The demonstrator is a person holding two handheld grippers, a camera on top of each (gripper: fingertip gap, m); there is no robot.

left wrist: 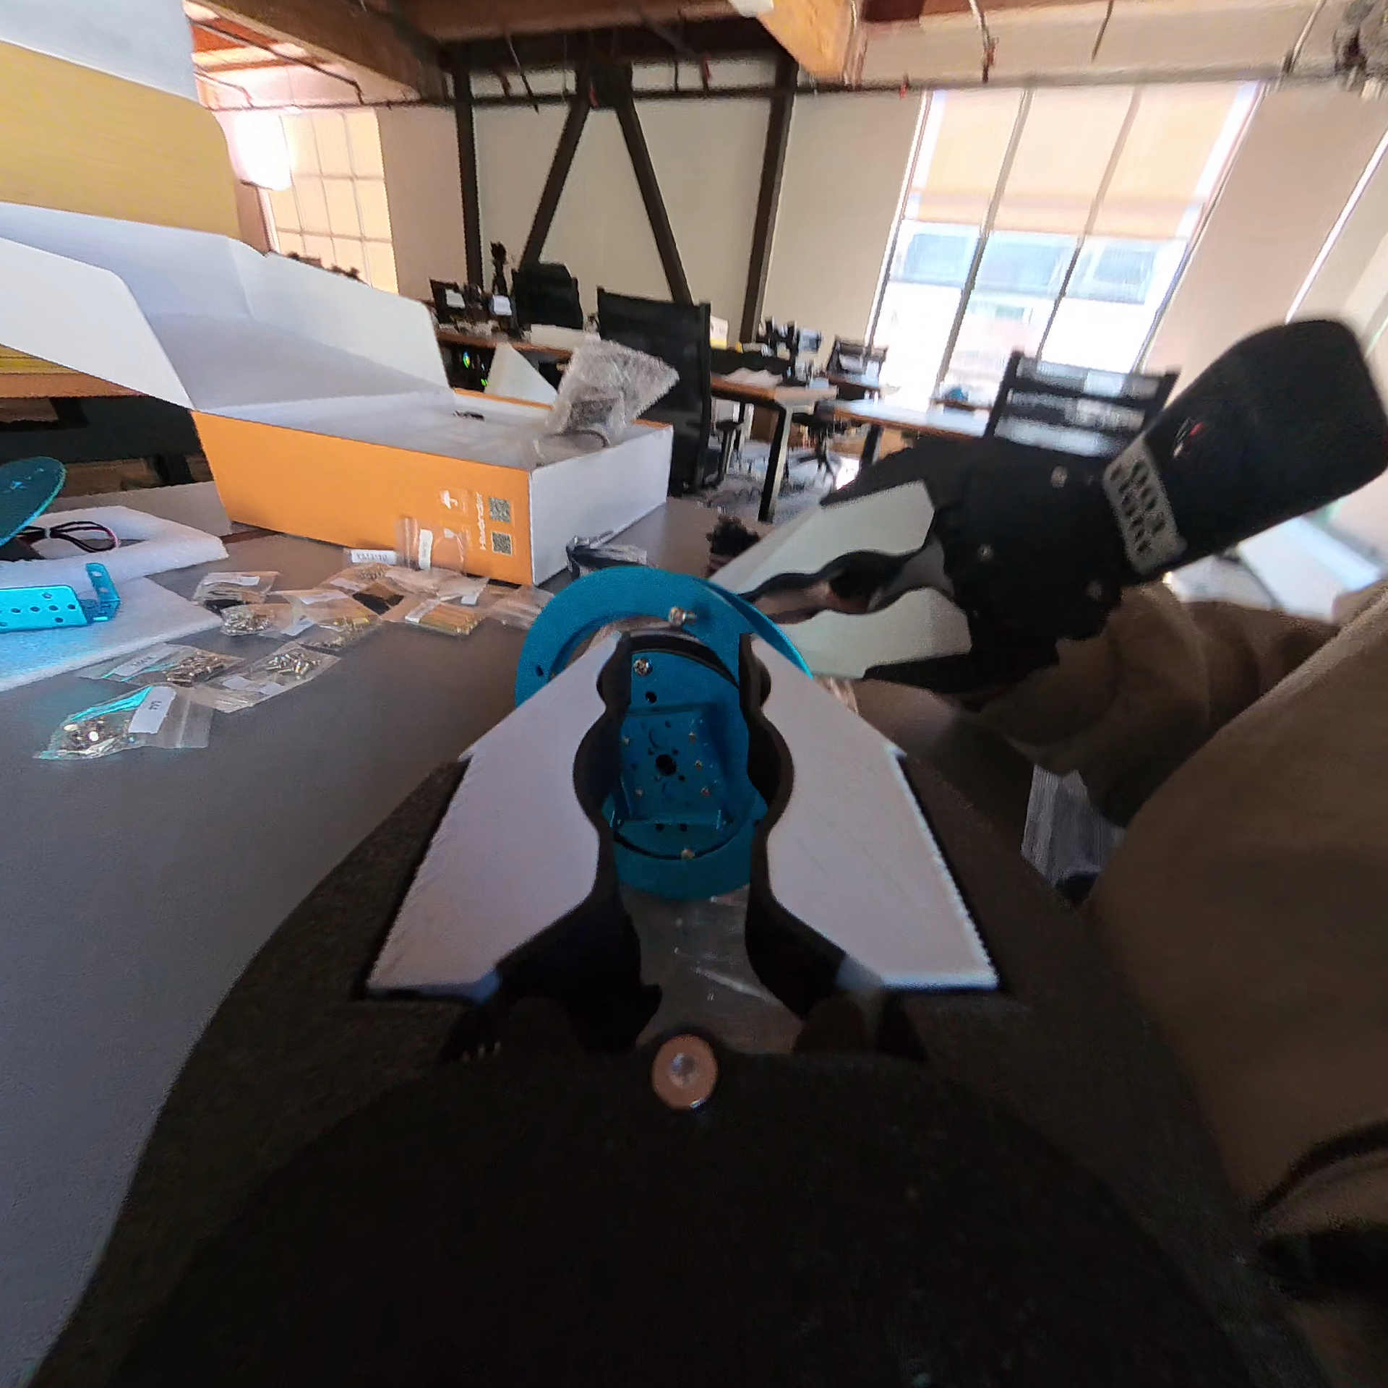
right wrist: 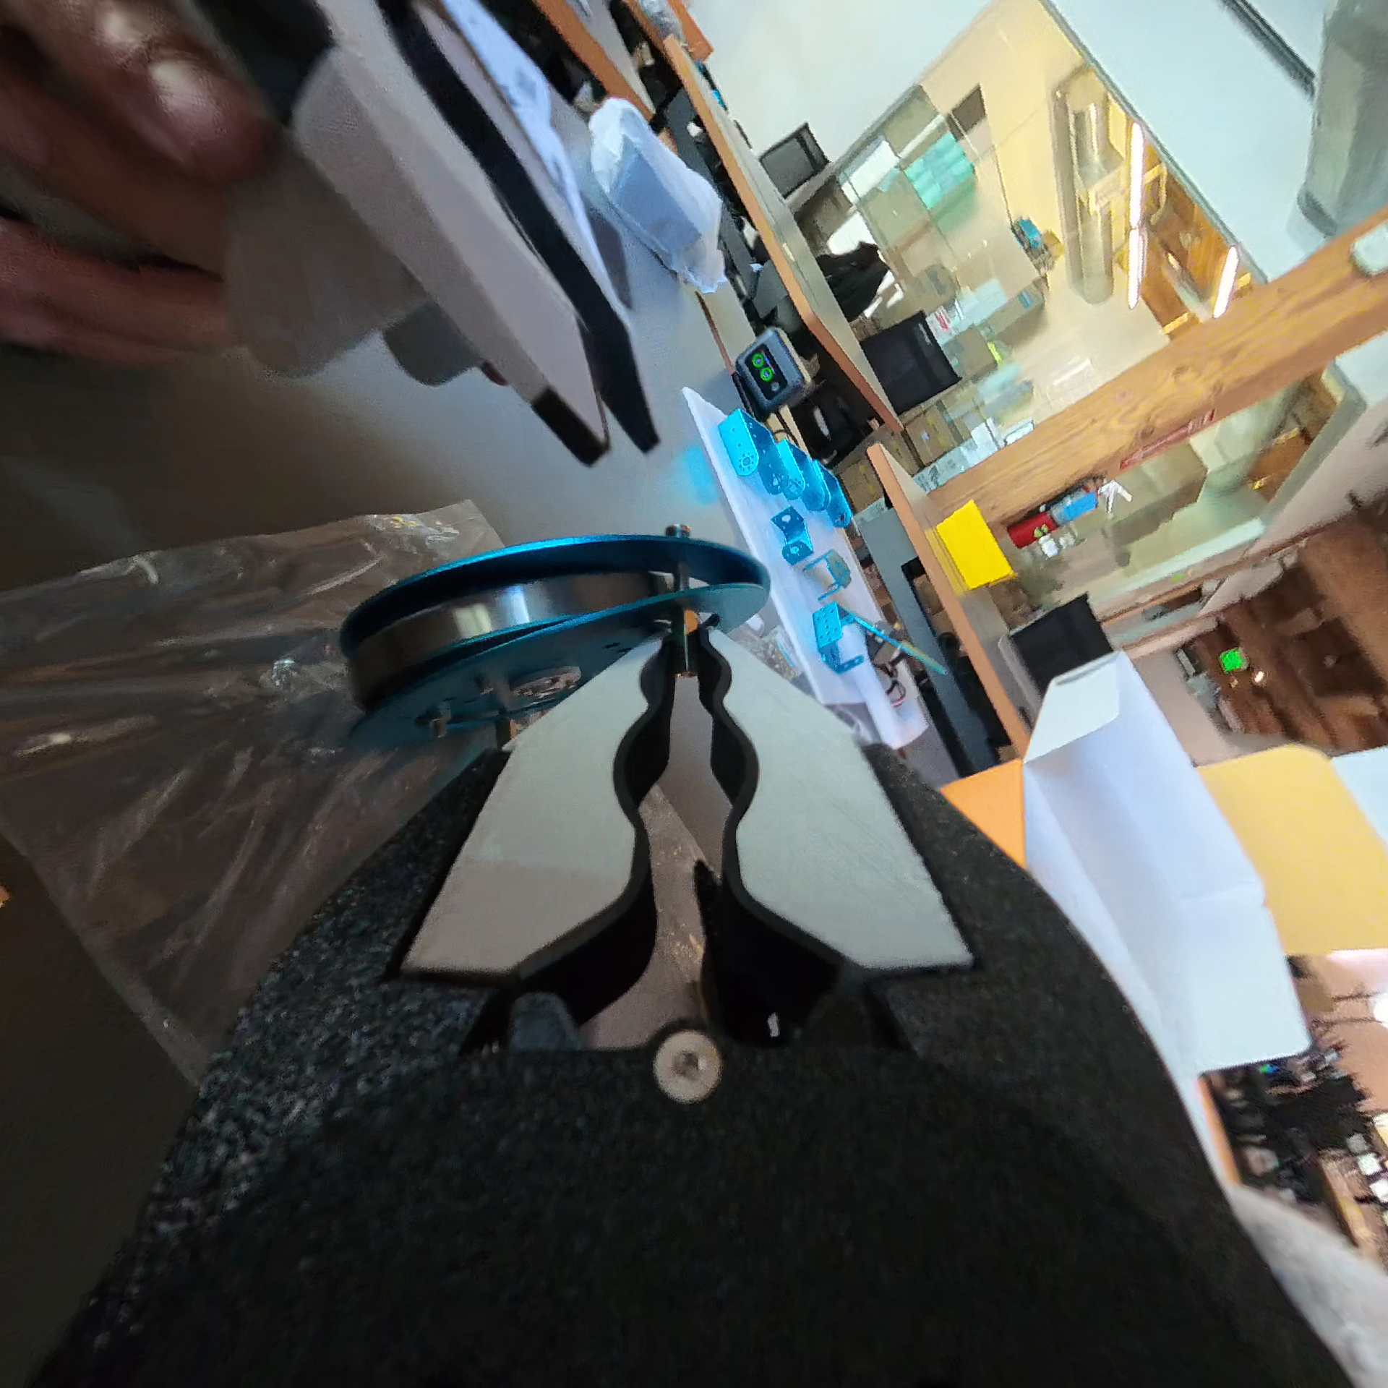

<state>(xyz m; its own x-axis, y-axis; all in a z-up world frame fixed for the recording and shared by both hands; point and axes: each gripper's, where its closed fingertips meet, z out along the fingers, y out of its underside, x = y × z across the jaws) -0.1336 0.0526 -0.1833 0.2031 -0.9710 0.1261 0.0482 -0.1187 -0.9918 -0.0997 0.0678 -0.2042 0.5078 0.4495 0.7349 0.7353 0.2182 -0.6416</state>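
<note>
My left tool [left wrist: 680,680] clamped on the blue round assembly [left wrist: 668,758], my right tool [right wrist: 685,653] nipping a standoff post [right wrist: 682,601] at its rim, orange box [left wrist: 375,496] behind on the bench [left wrist: 188,826]

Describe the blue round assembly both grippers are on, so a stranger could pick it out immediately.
On the grey table, right of the orange-and-white box, find the left gripper. Between its fingers sits the blue ring assembly, pinched at a rim screw by the right gripper. Unlike the flat blue brackets, it is round, stacked around a steel bearing.
</note>
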